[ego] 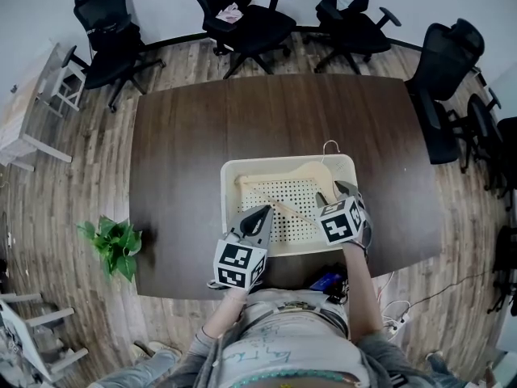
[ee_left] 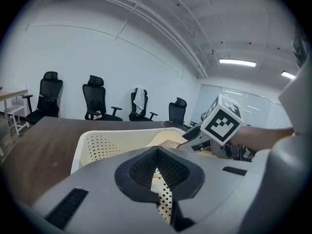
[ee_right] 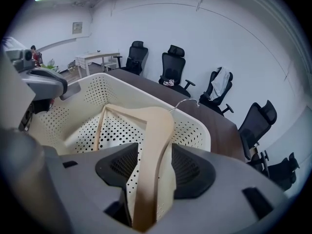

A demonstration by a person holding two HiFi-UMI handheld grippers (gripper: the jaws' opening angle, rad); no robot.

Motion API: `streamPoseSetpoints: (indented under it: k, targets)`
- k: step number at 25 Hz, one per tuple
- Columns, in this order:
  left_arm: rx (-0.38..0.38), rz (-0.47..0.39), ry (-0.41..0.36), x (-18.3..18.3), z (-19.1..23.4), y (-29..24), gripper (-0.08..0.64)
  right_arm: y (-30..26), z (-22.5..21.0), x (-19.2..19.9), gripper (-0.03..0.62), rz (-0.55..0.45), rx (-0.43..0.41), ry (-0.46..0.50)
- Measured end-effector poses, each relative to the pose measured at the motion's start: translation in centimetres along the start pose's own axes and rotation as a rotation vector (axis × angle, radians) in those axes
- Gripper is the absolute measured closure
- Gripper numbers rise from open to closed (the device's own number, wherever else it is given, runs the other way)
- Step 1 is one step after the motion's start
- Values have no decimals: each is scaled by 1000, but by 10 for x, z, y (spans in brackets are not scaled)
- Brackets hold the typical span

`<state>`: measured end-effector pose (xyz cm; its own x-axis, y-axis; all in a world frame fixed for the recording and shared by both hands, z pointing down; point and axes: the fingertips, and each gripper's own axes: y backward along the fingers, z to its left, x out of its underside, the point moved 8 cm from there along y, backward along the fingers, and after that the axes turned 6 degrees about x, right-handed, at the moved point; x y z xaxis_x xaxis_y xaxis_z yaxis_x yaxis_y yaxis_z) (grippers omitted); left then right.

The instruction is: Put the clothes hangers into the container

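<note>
This is an office meeting room. Black swivel office chairs (ego: pixel 105 31) stand along the far and right sides of a large dark wooden worktop (ego: pixel 186 160) on a wood-plank floor (ego: pixel 73 208). There are plain white walls (ee_left: pixel 97 48) and ceiling strip lights (ee_left: pixel 237 62). A small white desk (ego: pixel 32 111) stands far left, a potted plant (ego: pixel 115 245) near left.

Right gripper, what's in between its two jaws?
A wooden clothes hanger runs between the open jaws of the right gripper, above the white basket. The right gripper view shows it.
</note>
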<state>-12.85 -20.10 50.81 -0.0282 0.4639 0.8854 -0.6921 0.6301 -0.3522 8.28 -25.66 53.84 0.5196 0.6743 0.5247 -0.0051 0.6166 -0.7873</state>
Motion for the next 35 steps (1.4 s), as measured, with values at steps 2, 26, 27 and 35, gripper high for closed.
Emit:
streamPoseSetpoints:
  k: [2,26,27,35]
  targets:
    - [-1,1,-3,0,0,-1,549,2,0,1,373,-7,-2,-3]
    - [-13,12,-19,-1,-1,0,549,19,-13,9,373,-135,-45,-115]
    - [-18,8,-18,0,-1,0,549,18,-14,10,373,-150,-49,-119]
    - [-29,11,-27,0,-1,1,549,22,-15,11,374,-171,-53,-131]
